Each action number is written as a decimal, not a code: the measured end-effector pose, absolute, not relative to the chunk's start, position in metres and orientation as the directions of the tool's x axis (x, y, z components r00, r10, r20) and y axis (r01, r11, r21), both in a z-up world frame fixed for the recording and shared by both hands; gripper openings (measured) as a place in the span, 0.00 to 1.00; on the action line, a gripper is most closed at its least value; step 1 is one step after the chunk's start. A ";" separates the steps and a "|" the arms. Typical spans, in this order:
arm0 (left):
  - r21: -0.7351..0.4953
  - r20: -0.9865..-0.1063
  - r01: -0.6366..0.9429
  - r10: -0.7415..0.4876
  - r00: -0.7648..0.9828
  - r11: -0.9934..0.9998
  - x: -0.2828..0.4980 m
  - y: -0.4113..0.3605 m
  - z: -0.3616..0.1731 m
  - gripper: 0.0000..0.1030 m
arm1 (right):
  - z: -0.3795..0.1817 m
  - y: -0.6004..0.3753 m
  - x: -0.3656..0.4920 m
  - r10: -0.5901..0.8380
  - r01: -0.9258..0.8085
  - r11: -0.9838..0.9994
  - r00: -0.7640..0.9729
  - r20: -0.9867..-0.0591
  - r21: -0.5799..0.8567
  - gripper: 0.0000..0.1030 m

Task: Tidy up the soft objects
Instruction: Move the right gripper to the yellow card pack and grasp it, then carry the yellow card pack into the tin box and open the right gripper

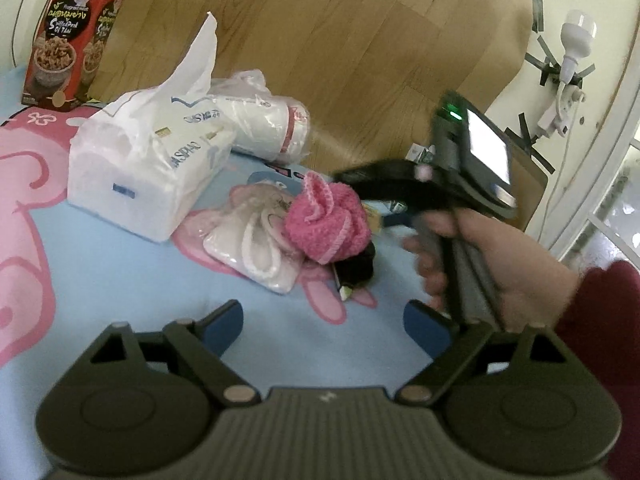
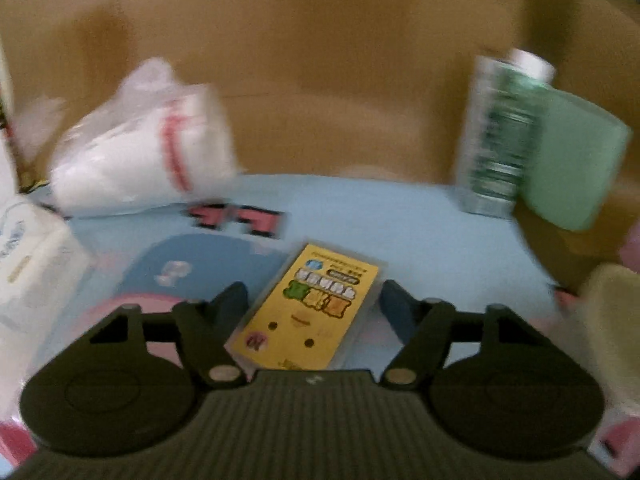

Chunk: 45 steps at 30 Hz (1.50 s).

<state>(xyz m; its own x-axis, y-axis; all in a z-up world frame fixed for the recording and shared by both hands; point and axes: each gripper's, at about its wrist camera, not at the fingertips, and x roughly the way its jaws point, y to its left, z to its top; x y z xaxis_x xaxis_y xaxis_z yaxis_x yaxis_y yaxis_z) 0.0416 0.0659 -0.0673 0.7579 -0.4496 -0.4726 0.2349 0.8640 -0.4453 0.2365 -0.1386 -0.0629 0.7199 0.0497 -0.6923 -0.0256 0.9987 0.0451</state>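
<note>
A pale blue bedsheet (image 1: 120, 272) printed with pink cartoon shapes covers the work surface, backed by a brown cardboard wall (image 1: 360, 40). Near the middle lies a pink knitted bundle (image 1: 326, 224), resting on a pale pink pouch (image 1: 256, 248) with a dark item tucked beneath its right side. The right gripper (image 2: 312, 300) is blurred with motion; its jaws stand wide apart and hold nothing, hanging low over a yellow card packet (image 2: 312, 312) just right of the bundle. The left gripper (image 1: 324, 320) is likewise spread open and empty, low over bare sheet in front of the heap.

The likely step is picking the knitted bundle. A good grasp would pinch its bulk from above, not the loose frill, so the pouch below is not dragged along. To the left a tissue pack (image 1: 148, 168) sits close, and a bagged white roll (image 1: 264, 124) lies behind; a red snack box (image 1: 72, 36) stands in the far corner. A green-labelled bottle (image 2: 500, 136) and green pad (image 2: 576, 160) stand well apart on the right.
</note>
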 end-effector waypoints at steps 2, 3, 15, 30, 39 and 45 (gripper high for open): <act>-0.444 -0.471 0.236 -0.449 0.759 0.864 0.041 0.065 -0.067 0.88 | -0.062 -0.154 0.219 0.053 -0.026 0.998 0.719 -0.693 0.049 0.71; -0.447 -0.470 0.237 -0.452 0.759 0.863 0.041 0.066 -0.067 0.88 | -0.061 -0.159 0.207 0.063 -0.040 0.998 0.719 -0.692 0.050 0.71; -0.466 -0.469 0.368 -0.577 0.669 0.805 0.040 0.053 -0.066 0.80 | -0.076 -0.172 -0.015 0.241 -0.276 0.961 0.798 -0.552 0.020 0.72; -0.374 -0.613 0.580 -0.662 0.431 0.724 -0.020 -0.057 -0.063 0.50 | -0.091 -0.175 -0.106 0.196 -0.222 0.975 0.871 -0.450 -0.005 0.62; -0.360 -0.521 0.666 -0.733 0.438 0.653 -0.013 -0.096 -0.019 0.50 | -0.070 -0.201 -0.122 0.073 -0.088 0.995 0.961 -0.268 -0.045 0.62; -0.289 -0.472 0.768 -0.783 0.405 0.572 0.006 -0.184 0.013 0.50 | -0.045 -0.262 -0.105 -0.094 0.086 0.995 0.979 -0.179 -0.052 0.62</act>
<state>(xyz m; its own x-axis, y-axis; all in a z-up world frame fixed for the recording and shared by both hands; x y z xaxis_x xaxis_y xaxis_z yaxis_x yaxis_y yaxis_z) 0.0063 -0.1840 0.0128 0.4052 -0.7830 -0.4720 0.7677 0.5717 -0.2895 -0.1051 -0.2620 -0.0445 0.9793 -0.0939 -0.1794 0.0858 0.9949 -0.0524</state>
